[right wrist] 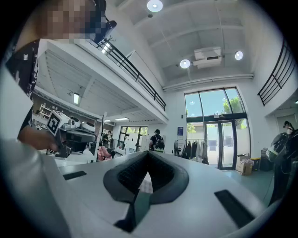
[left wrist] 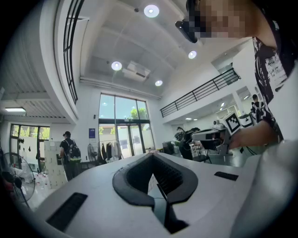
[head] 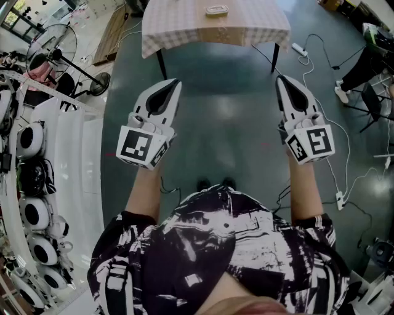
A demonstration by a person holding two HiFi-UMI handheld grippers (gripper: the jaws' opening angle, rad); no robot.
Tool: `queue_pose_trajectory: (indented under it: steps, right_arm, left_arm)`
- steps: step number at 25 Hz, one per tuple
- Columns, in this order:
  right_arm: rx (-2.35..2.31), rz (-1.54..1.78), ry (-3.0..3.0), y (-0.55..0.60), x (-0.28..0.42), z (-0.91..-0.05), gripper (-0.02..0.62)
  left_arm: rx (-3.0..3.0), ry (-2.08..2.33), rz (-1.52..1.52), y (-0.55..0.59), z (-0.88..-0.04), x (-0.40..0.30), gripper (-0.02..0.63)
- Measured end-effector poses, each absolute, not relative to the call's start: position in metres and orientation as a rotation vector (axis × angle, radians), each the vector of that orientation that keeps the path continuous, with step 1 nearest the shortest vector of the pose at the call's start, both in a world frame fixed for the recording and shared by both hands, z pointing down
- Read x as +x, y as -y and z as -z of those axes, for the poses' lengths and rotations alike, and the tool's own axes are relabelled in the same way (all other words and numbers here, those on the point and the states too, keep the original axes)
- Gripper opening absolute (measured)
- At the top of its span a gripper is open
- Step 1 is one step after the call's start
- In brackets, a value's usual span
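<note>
Far out beyond left fingers' outer side: black pedestal fan [head: 52, 49]. Now left white plastic gripper [head: 175, 81], jaws pressed together at tips, nothing between, only checked cloth glimpsed through gap. Ahead of both sets of fingertips, well apart: table with pale checked cloth [head: 184, 27]. On it, small flat oval cream dish [head: 217, 10], forward and between two tip lines. Over to right white plastic gripper [head: 280, 79]: tips meeting too, empty, hanging above grey floor [head: 221, 123].
</note>
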State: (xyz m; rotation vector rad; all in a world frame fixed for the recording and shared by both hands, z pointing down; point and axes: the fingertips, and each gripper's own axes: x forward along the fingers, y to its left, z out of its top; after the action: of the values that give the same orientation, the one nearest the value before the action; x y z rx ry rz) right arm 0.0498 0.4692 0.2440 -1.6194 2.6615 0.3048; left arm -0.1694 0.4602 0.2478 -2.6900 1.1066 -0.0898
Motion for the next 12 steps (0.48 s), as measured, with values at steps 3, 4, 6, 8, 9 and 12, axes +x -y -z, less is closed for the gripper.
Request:
queue_pose_trajectory:
  steps: [3, 4, 6, 8, 9, 12]
  right_arm:
    - [-1.621, -0.307, -2.661, -0.4671, 0.0449, -0.2436, 0.0]
    - [-1.621, -0.308, -2.662, -0.4666, 0.0438, -0.2436, 0.0]
    - [-1.62, -0.31, -2.662, -0.4663, 0.0423, -0.2438, 0.0]
    - [-1.618, -0.311, -2.663, -0.4666, 0.0418, -0.2435, 0.0]
    - [-1.615, -0.309, -2.66, -0.4667, 0.0421, -0.2429, 0.0]
    - [-1.609, -0.304, -2.653, -0.4658, 0.0458, -0.2411, 0.0]
  left_arm:
    - [-2.69, -1.111, 0.089, -0.4586, -0.2476, -0.1745, 0.0]
    - [-2.69, -1.113, 0.089, -0.4582, -0.2475, -0.1759, 0.0]
    - [-2.688, -1.116, 0.088, -0.458, -0.2474, -0.1777, 0.0]
    - [-2.687, -1.12, 0.087, -0.4584, -0.2472, -0.1784, 0.0]
    - [-2.687, -1.121, 0.086, -0.4585, -0.2471, -0.1784, 0.0]
    - [-2.686, -1.115, 0.087, -0.4581, -0.2466, -0.1761, 0.0]
